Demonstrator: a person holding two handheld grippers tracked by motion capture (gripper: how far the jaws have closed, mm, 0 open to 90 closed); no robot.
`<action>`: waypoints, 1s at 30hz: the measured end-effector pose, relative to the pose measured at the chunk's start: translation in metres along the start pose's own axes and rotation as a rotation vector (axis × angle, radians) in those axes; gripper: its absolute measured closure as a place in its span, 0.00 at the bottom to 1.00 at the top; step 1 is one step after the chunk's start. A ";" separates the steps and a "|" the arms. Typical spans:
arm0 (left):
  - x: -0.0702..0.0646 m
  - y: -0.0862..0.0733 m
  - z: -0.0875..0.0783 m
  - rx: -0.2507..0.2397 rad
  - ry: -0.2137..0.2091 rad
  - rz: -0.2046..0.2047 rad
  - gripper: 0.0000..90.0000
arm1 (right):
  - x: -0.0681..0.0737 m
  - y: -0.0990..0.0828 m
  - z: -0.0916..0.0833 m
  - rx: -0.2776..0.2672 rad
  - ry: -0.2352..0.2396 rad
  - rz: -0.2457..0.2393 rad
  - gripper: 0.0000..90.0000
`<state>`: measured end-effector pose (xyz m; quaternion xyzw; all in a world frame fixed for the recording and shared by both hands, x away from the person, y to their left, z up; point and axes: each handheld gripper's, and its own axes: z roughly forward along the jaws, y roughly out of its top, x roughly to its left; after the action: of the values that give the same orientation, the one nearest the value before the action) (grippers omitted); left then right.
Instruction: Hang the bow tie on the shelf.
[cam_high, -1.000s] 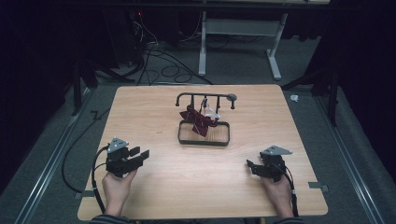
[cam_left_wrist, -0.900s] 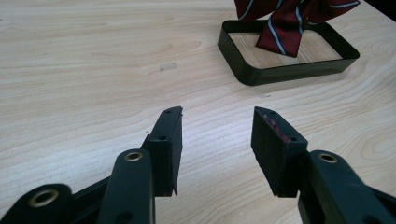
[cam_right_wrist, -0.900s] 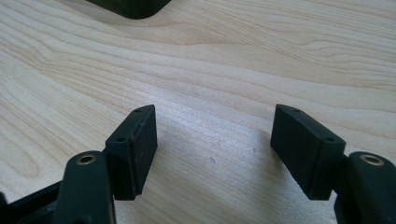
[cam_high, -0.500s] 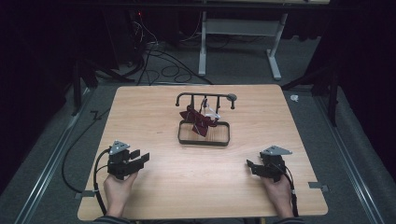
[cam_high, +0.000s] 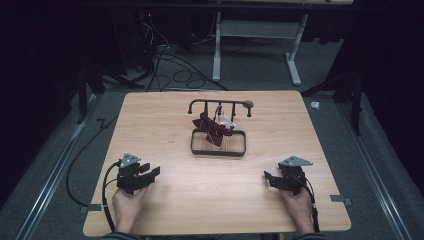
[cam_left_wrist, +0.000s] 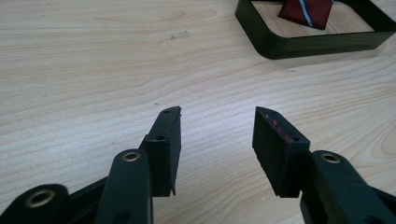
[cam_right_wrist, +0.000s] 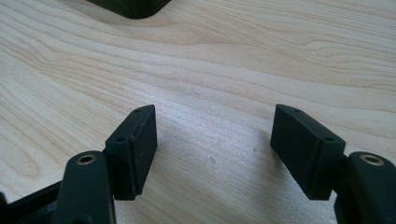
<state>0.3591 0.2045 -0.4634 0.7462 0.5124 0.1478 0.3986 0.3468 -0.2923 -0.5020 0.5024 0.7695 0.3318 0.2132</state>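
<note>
On the wooden table (cam_high: 165, 115), a black stand (cam_high: 219, 106) is rising from a dark tray (cam_high: 218, 150), with a dark red striped cloth (cam_high: 210, 127) hanging off the stand into the tray. Nearer the person, the left gripper (cam_high: 148, 173) and right gripper (cam_high: 268, 178) are resting well apart, each with jaws spread wide and gripping nothing. No readable writing is showing anywhere.

Both grippers black: left gripper (cam_high: 143, 173), right gripper (cam_high: 272, 179). Grey three-cornered plates on top, black cables trailing. Brass-ringed screw holes on jaws.
</note>
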 end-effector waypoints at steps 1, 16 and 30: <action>0.000 -0.001 0.001 0.003 0.000 -0.001 0.58 | 0.000 0.000 0.000 0.001 0.000 0.000 0.37; 0.001 -0.009 0.015 0.030 0.012 0.001 0.57 | 0.000 0.000 0.000 0.000 0.000 0.000 0.37; -0.002 -0.010 0.029 0.051 0.045 0.033 0.57 | 0.000 0.000 0.000 0.000 0.000 0.002 0.37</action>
<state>0.3693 0.1914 -0.4890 0.7611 0.5123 0.1580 0.3650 0.3467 -0.2923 -0.5019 0.5032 0.7690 0.3319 0.2127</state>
